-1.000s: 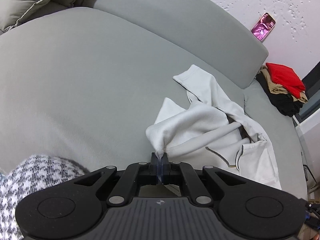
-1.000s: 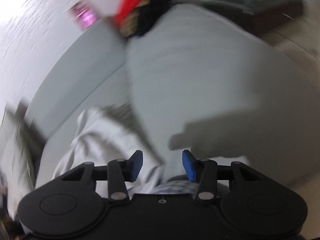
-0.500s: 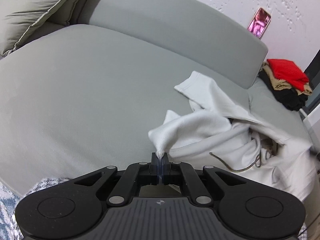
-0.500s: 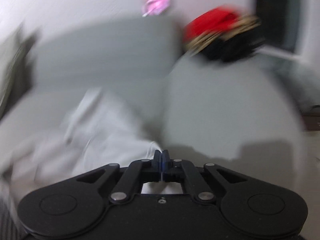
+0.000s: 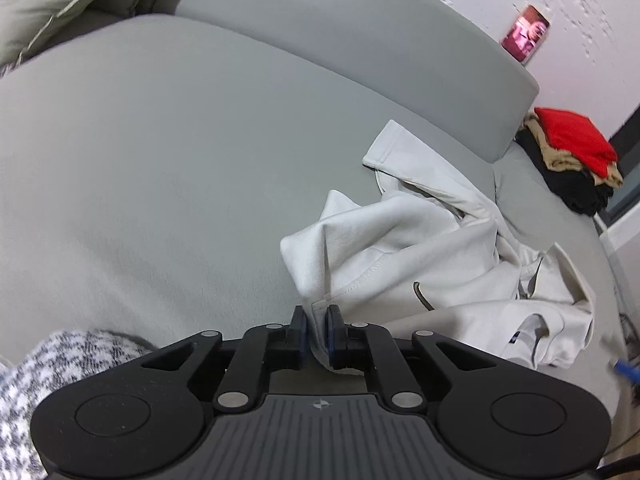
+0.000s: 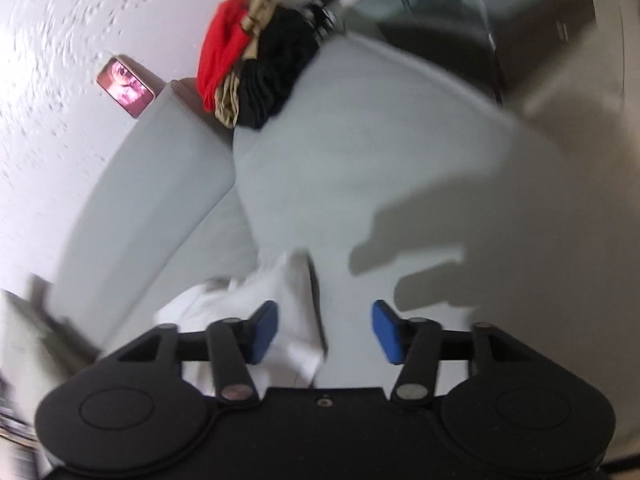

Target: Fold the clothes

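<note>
Cream sweatshirt point(image 5: 420, 248), soft fleece, crumpled in thick folds on smooth grey sofa point(image 5: 160, 168). Stitched hem pinched between nearly closed fingers of left gripper point(image 5: 317, 334), just eased slightly apart. Right gripper point(image 6: 324, 330) fingers just parted wide, blue pads off the cloth beneath.

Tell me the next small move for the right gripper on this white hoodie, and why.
Probably close the right gripper on the white hoodie edge lying between its just-opened pads. The left gripper already pinches a fold, so a second grip would let it be spread.
</note>
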A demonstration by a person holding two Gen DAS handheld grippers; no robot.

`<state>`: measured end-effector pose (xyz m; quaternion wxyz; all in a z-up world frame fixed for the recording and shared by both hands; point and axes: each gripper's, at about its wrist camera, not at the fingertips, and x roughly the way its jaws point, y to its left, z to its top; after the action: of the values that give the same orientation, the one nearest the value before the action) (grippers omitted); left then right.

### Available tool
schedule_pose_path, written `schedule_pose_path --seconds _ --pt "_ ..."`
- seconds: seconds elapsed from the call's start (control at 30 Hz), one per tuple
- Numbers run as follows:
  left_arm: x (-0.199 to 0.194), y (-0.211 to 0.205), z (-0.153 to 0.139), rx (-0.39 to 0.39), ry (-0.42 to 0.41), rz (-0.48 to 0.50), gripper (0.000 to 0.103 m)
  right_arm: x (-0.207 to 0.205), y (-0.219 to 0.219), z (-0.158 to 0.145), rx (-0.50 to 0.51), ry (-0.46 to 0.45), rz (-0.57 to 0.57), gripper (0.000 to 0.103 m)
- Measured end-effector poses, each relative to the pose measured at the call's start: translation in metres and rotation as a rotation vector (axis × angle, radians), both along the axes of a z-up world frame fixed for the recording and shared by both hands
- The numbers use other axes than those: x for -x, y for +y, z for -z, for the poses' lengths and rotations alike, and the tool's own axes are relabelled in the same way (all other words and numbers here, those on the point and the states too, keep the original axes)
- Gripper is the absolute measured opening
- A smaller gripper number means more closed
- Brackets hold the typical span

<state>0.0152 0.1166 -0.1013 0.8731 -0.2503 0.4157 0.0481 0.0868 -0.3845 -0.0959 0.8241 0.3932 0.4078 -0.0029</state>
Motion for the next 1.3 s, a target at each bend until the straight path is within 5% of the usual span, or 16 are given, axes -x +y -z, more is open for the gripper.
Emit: schedule_pose_path --seconds 0.1,0.4,0.47,0.5,0.53,0.67,0.77,0.9,0.97,1.07,1.1,1.2,1.3 --pt "-0.001 0.004 0.001 0.034 -0.002 -0.015 0.007 0.005 0.011 0.016 -0.019 -0.009 -0.082 0.039" --pt "-0.008 0.008 0.008 0.05 0.006 -0.03 0.007 -0.033 0.083 0.039 0.487 -0.149 -0.274 0.042" --pt "-0.011 0.006 0.008 0.037 0.001 -0.022 0.007 -0.037 0.096 0.041 0.568 -0.15 -0.308 0.036" --pt "-0.011 0.005 0.006 0.026 -0.003 -0.02 0.003 -0.038 0.094 0.039 0.557 -0.148 -0.287 0.006" --pt "-0.011 0.005 0.003 0.013 -0.01 -0.019 0.002 -0.038 0.091 0.036 0.533 -0.145 -0.257 0.002" --pt "-0.004 0.003 -0.021 0.007 -0.03 0.016 0.001 -0.02 0.053 0.011 0.245 -0.118 -0.049 0.002" --pt "0.004 0.006 -0.043 0.078 -0.042 0.057 0.001 0.004 0.024 -0.016 0.075 -0.093 0.038 0.002" --pt "0.009 0.007 -0.055 0.163 -0.015 0.112 0.001 0.024 0.003 -0.039 0.033 -0.039 0.085 0.002" --pt "0.006 0.002 -0.046 0.118 0.011 0.127 0.001 0.023 -0.003 -0.034 0.051 0.007 0.091 0.002" --pt "0.004 -0.004 -0.017 0.052 0.068 0.135 0.007 0.011 -0.01 -0.005 0.086 0.07 0.058 0.008" --pt "0.008 -0.003 -0.011 0.053 0.082 0.122 0.017 0.009 -0.012 0.006 0.093 0.089 0.032 0.02" --pt "0.022 0.007 -0.003 0.126 0.049 0.092 0.034 0.02 -0.016 0.025 0.053 0.039 -0.006 0.032" --pt "0.03 0.017 -0.001 0.17 0.015 0.069 0.037 0.034 -0.019 0.032 0.012 -0.022 -0.058 0.044"
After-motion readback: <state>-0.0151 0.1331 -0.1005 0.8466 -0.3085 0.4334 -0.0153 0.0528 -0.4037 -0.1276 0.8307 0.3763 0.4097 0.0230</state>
